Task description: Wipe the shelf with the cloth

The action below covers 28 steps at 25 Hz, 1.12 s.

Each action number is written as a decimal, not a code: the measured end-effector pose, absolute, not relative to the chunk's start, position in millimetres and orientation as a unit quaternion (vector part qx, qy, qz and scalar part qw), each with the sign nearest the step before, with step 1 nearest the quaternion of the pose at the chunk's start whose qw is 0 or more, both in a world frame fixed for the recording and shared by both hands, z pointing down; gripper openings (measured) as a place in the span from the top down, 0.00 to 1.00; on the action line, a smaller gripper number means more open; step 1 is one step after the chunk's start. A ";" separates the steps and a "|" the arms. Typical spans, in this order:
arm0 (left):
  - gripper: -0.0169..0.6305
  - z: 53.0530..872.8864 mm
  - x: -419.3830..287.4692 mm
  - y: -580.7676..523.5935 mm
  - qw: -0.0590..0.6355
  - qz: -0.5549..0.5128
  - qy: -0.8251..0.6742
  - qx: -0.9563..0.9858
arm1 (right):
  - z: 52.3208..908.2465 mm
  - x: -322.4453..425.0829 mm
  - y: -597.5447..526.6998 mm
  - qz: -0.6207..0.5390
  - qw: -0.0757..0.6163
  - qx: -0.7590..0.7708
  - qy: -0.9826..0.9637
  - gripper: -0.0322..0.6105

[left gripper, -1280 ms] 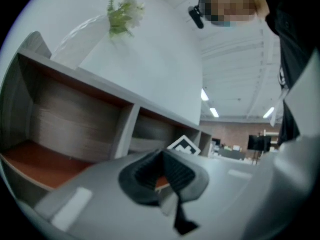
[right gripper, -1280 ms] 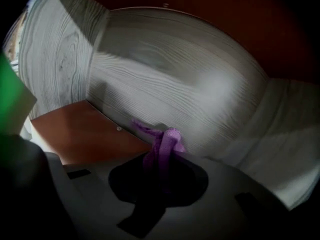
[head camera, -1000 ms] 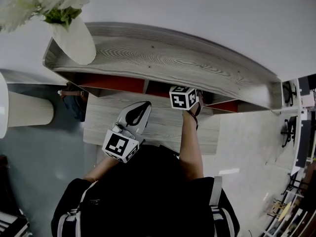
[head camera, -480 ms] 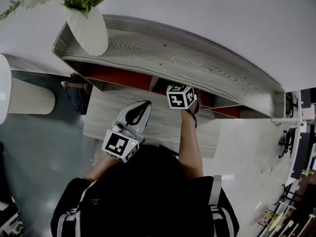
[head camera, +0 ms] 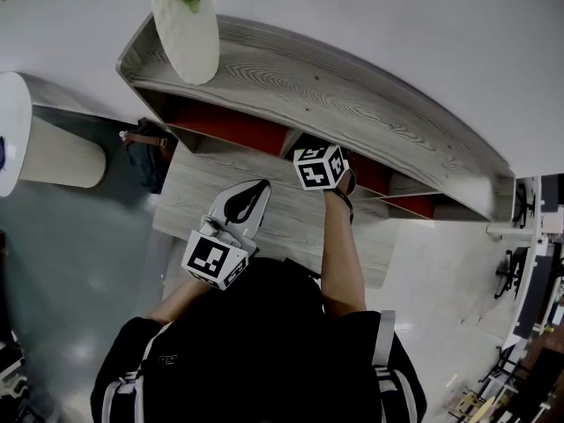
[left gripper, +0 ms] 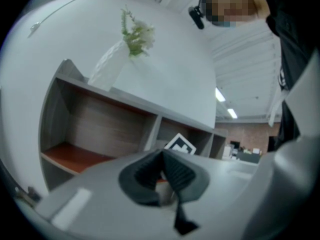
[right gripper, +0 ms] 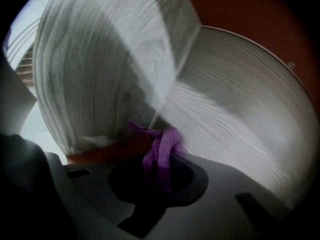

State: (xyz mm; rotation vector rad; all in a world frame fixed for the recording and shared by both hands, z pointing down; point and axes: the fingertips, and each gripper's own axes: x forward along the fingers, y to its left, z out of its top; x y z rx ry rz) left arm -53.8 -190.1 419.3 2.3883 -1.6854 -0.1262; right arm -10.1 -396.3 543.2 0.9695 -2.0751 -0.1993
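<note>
The shelf (head camera: 352,104) is grey wood with a red inside (head camera: 229,129). My right gripper reaches into a middle compartment; in the head view only its marker cube (head camera: 320,167) shows, its jaws hidden under the shelf top. In the right gripper view my right gripper (right gripper: 161,166) is shut on a purple cloth (right gripper: 167,141), close to the grey wood walls (right gripper: 235,124) and the red floor (right gripper: 107,151). My left gripper (head camera: 257,189) hangs shut and empty over the lower grey board (head camera: 291,227), apart from the shelf. It (left gripper: 162,156) points at the compartments.
A white vase (head camera: 187,33) with greenery stands on the shelf top at the left. A round white table (head camera: 35,144) and a brown bag (head camera: 145,139) sit to the left on the floor. Office furniture lies at the far right.
My right gripper has slid left along the compartment toward the divider. The head view has swung, so the shelf sits further right in it. The left gripper has stayed put.
</note>
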 end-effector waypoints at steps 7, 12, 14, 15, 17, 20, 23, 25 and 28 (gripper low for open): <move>0.97 418.8 -60.6 -180.0 0.105 -0.037 -0.582 0.806 | 541.9 -40.8 -378.1 -0.117 0.400 0.319 -0.852 0.87; 0.97 418.0 -58.4 -174.7 0.105 -0.039 -0.579 0.808 | 542.6 -47.8 -365.4 -0.133 0.395 0.290 -0.861 0.87; 0.97 418.1 -55.8 -173.1 0.105 -0.041 -0.576 0.810 | 542.5 -47.8 -360.5 -0.132 0.395 0.277 -0.866 0.87; 0.97 417.9 -54.5 -172.5 0.105 -0.043 -0.575 0.810 | 542.3 -47.5 -357.9 -0.131 0.395 0.271 -0.868 0.87; 0.97 416.6 -52.0 -171.5 0.105 -0.044 -0.572 0.813 | 541.9 -46.4 -352.6 -0.128 0.395 0.262 -0.871 0.87; 0.97 413.3 -49.5 -170.5 0.100 -0.043 -0.567 0.816 | 541.8 -45.4 -342.5 -0.128 0.394 0.253 -0.874 0.87; 0.97 412.1 -46.8 -170.2 0.099 -0.047 -0.564 0.819 | 542.5 -43.3 -329.6 -0.129 0.394 0.245 -0.876 0.87; 0.97 411.6 -44.7 -170.0 0.099 -0.051 -0.560 0.821 | 542.9 -41.1 -319.3 -0.127 0.397 0.241 -0.877 0.87; 0.97 410.8 -42.6 -170.4 0.099 -0.053 -0.556 0.824 | 543.4 -39.1 -303.6 -0.124 0.403 0.237 -0.875 0.87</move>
